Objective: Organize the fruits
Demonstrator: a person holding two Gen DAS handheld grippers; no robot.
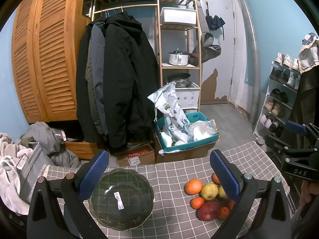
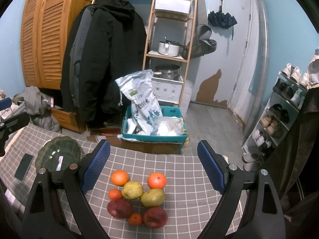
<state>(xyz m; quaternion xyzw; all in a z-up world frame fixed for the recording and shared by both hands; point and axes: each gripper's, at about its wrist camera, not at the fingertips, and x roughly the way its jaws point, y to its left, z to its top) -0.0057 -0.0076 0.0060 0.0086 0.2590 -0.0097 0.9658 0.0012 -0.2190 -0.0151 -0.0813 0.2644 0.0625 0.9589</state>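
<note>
A pile of fruit lies on the grey checked tablecloth (image 2: 179, 179): two large oranges (image 2: 119, 177), two yellow pears (image 2: 132, 189), two red apples (image 2: 119, 208) and small tangerines (image 2: 135, 218). The pile also shows in the left wrist view (image 1: 208, 191), right of a dark green glass plate (image 1: 121, 199) with a white sticker. My left gripper (image 1: 158, 176) is open and empty, its left finger over the plate's edge. My right gripper (image 2: 153, 167) is open and empty above the fruit pile. The plate shows at the left in the right wrist view (image 2: 58, 155).
A black phone (image 2: 24, 166) lies on the cloth left of the plate. Beyond the table's far edge stand a teal box with bags (image 2: 153, 127), hanging coats (image 2: 103, 55), a wooden shelf (image 2: 169, 39) and a shoe rack (image 2: 279, 115).
</note>
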